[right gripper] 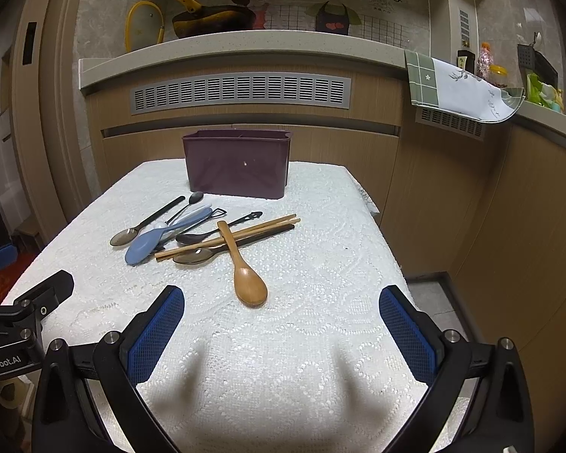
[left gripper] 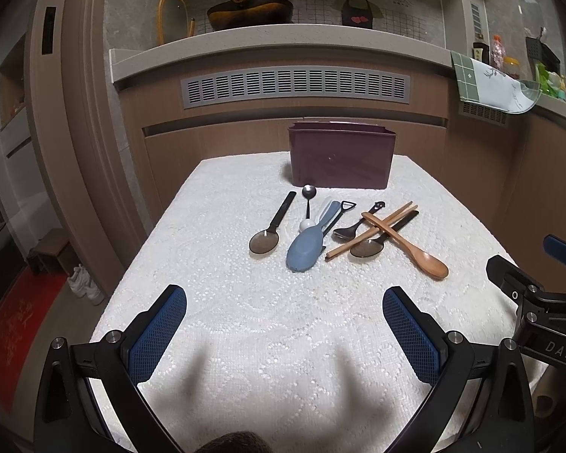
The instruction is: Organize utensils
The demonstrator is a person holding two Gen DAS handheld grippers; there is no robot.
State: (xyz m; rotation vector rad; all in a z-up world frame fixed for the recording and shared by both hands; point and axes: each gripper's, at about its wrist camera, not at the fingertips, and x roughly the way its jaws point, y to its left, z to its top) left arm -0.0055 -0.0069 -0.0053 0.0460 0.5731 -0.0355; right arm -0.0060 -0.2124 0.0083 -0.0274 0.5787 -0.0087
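The utensils lie in a loose bunch in the middle of both pictures, well apart from each hand-held gripper and farther up the tabletop [left gripper: 215,302], which has a white lacy cloth on it. Behind the bunch, near the far edge, stands a dark purple box [left gripper: 341,158].

In the left wrist picture the left hand-held gripper [left gripper: 284,334] fills the bottom of the frame. Its two blue pads [left gripper: 158,334] are wide apart and hold nothing. They hang just over the cloth (their shadows fall right below them). The blue scoop [left gripper: 305,247] is the closest thing straight ahead. A dark spoon [left gripper: 267,236] lies to its left and the wooden spoon [left gripper: 415,251] to its right. The wooden spoon crosses over the chopsticks [left gripper: 373,228].

In the right wrist picture the right hand-held gripper [right gripper: 283,334] also sits at the bottom, tilted down toward the cloth. Its pads are wide apart too, and they touch nothing. The bowl of the wooden spoon [right gripper: 247,283] lies just ahead, a bit left of the middle. The other hand-held gripper pokes in at the lower left edge.
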